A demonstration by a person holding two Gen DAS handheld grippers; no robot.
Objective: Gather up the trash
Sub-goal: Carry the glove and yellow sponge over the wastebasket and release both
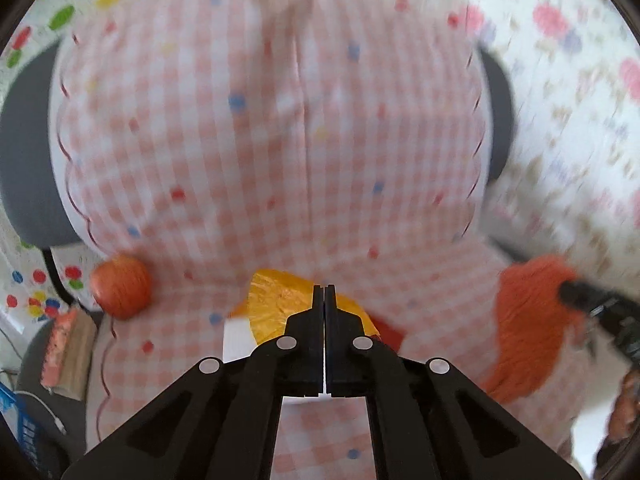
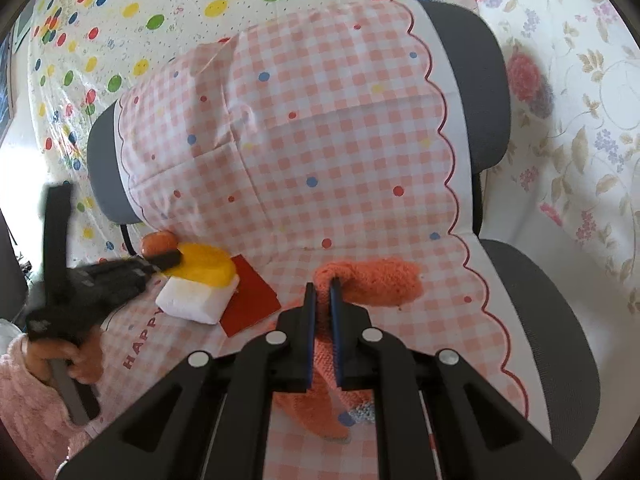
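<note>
Left gripper (image 1: 324, 288) clenched, the 2 black fingers pressed together on the crinkled yellow plastic wrapper (image 1: 280, 304), gripped at its upper edge. Same wrapper in the right wrist view (image 2: 206, 264), draped over the white foam block (image 2: 196, 300), with the left gripper's tip (image 2: 168, 258) pinching its left end. Long axis of the foam block running from lower left to upper right in that view. Flat red paper square (image 2: 250, 300) just beside the block on its right, one corner tucked under it, another pointing toward the near edge of the seat. Round orange-red fruit (image 1: 122, 286) lying left of the wrapper, near the scalloped edge of the pink-and-white checked cloth (image 2: 320, 140) covering the grey office chair (image 2: 556, 320).

Right gripper (image 2: 323, 286) closed on the fuzzy orange knitted cloth (image 2: 376, 280), a fold of it squeezed between the 2 fingers, with a narrow gap left by the fabric's thickness. Long axis of the knitted cloth bending: one stretch lying across the seat to the right of the fingertips, the other hanging back toward the camera beneath the gripper. Seen from the left wrist, blurred, the same orange cloth (image 1: 524, 320) at the right edge of the seat.
</note>
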